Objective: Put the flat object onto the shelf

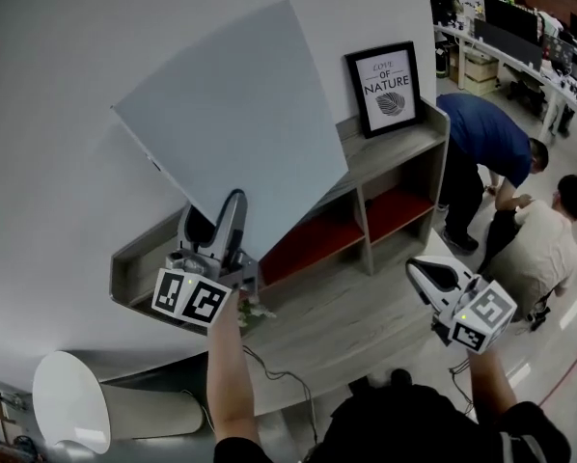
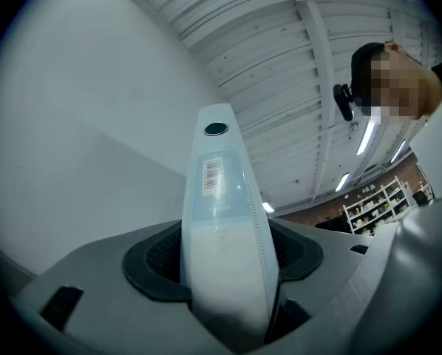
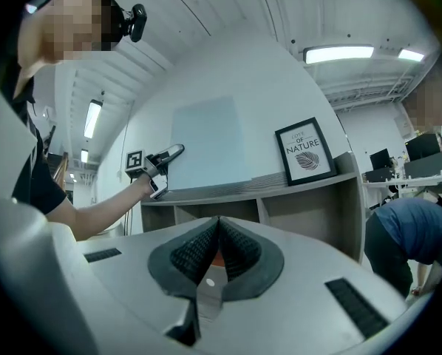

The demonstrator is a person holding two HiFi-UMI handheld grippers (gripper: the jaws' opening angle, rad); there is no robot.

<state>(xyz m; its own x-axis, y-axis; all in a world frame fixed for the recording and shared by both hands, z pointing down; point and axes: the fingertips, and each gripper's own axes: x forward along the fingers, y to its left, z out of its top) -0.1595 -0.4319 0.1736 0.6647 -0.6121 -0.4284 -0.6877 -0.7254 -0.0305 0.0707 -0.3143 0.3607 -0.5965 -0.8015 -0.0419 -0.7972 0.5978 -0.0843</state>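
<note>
The flat object is a large pale grey-blue panel (image 1: 235, 114). It stands tilted against the white wall above the top of the long wooden shelf (image 1: 390, 157). My left gripper (image 1: 226, 215) is shut on its lower edge. In the left gripper view the panel's thin edge (image 2: 225, 213) runs up between the dark pads (image 2: 162, 261), with a barcode sticker on it. My right gripper (image 1: 425, 273) hangs lower to the right, in front of the shelf, shut with nothing in it. From the right gripper view (image 3: 217, 231) the panel (image 3: 206, 143) and the left gripper (image 3: 165, 157) show above the shelf top (image 3: 280, 187).
A framed leaf print (image 1: 385, 87) leans on the shelf top at the right end. Two people (image 1: 486, 138) bend and crouch beside the shelf's right end. A white round stool or lamp (image 1: 71, 403) sits at lower left. Desks with monitors (image 1: 520, 27) fill the far right.
</note>
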